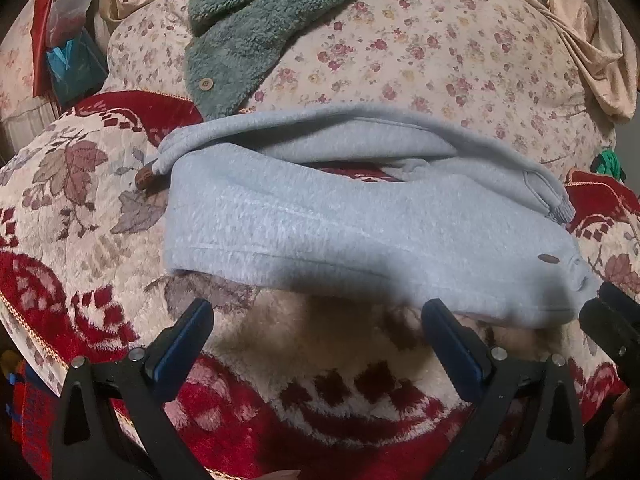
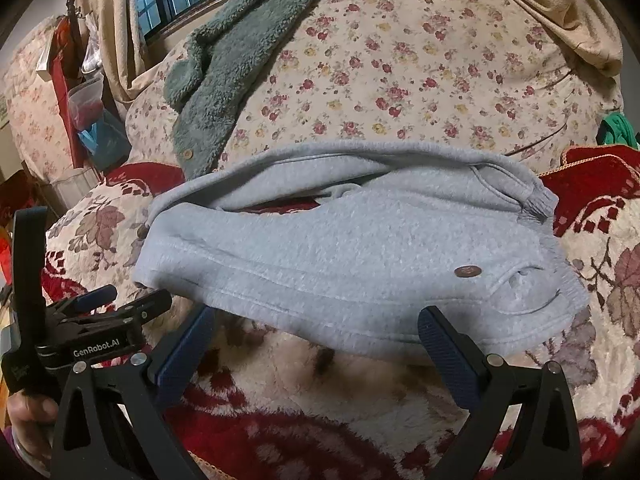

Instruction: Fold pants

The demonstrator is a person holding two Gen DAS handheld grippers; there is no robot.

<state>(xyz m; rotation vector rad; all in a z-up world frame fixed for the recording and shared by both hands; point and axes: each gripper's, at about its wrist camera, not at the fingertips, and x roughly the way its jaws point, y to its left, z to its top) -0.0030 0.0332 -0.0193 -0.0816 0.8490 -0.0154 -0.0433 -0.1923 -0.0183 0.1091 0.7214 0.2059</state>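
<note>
Nearest the lens, both tools have their jaws wide apart w/ nothing between them: the left tool [image 1: 318,320] hangs over bare blanket just short of the pants' near edge, and the right tool [image 2: 316,328] sits likewise, its right finger [image 2: 440,336] at or just over that edge — touching or not, can't tell. In the right view the left tool shows at lower left w/ a hand [image 2: 28,412] on its handle. Under both is a plush red-and-cream blanket [image 1: 280,380] spread on a bed. On it lie the grey pants [image 1: 320,224], across the view, already doubled once by the look of it — near leg flat, far leg bowed away from it w/ blanket showing in the gap between them; ribbed cuff [image 1: 558,204] at the right, a small brown button [image 2: 467,270] near the right end. Beyond, a floral quilt [image 1: 420,60] w/ a green fleece garment [image 1: 248,24] draped over it. Handling, as a guess: thick fleecy knit, soft, limp, light-ish, not slippery, nothing fragile; it'll sag and bunch if lifted at one pt. Best to pinch the near edge thru all layers, one tool toward each end, keeping clear of the blanket pile. Risk: catching only the top layer, or blanket too.
</note>
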